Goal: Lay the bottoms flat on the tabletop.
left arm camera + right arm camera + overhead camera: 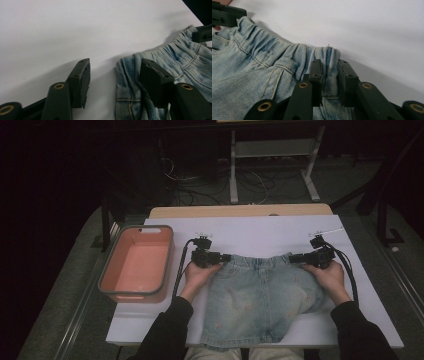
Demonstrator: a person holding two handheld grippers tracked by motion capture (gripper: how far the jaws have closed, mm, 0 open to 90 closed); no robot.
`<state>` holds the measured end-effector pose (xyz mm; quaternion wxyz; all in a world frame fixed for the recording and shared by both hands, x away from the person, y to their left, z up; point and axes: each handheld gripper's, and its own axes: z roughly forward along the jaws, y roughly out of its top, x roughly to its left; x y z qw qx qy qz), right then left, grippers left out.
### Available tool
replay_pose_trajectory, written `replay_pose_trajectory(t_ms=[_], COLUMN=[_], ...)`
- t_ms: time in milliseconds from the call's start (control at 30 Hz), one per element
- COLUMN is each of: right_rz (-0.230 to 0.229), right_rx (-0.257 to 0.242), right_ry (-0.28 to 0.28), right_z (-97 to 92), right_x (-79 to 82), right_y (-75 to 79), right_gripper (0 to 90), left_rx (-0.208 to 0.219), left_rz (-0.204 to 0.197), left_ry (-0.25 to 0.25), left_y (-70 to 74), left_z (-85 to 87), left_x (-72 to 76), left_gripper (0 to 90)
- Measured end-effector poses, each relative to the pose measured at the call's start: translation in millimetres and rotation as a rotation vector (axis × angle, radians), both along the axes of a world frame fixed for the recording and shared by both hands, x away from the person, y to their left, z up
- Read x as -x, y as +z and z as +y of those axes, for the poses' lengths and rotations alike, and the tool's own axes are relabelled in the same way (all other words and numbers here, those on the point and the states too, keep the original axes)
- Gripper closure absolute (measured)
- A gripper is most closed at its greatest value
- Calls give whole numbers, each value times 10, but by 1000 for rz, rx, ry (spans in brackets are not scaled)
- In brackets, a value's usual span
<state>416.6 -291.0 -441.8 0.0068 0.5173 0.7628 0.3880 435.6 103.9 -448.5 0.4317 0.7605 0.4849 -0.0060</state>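
Light blue denim shorts (255,295) lie flat on the white table (260,227), waistband away from the person. My left gripper (226,257) is at the waistband's left corner. In the left gripper view its jaws (115,62) stand open around that corner (127,75); one pad rests on the denim, the other sits apart on the bare table. My right gripper (292,258) is at the right corner of the waistband, and in the right gripper view it (329,62) is shut on the bunched denim (287,57).
A pink plastic basin (167,260) stands at the table's left edge, close to the left hand. Bare white surface stretches beyond the waistband. Behind the table are metal table legs (310,175) and cables on the floor.
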Motion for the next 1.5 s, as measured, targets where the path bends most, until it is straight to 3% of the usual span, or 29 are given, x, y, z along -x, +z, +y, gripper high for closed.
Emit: replay_pose_trajectory(t_ms=[467, 667, 800, 967, 1033, 1100, 1267, 1500], right_rz=[-20, -17, -14, -17, -22, -35, -45, -16], right_rx=[-21, -39, -31, -31, -39, -42, -72, -149], right_ry=[-10, -25, -27, -30, -28, -24, -51, -75], right_z=[-22, -29, -17, -9, -15, -28, -56, -101], right_x=[12, 8, 6, -5, -21, -57, -235, -514], right_y=[47, 49, 45, 34, 35, 52, 15, -140], right_gripper=[742, 744, 746, 752, 757, 759, 760, 760], left_rx=[71, 86, 77, 21, 22, 58, 92, 100], left_rz=[80, 90, 44, -36, -60, -49, -35, -50], left_ry=[-25, -35, -34, -34, -21, 2, 51, 86], left_y=[-77, -98, -99, -53, -37, -40, -82, -91], left_z=[-88, -101, -108, -151, -148, -133, -137, -110], left_x=[18, 24, 49, 80, 74, 16, -163, -316], left_gripper=[599, 693, 779, 805, 809, 810, 811, 809])
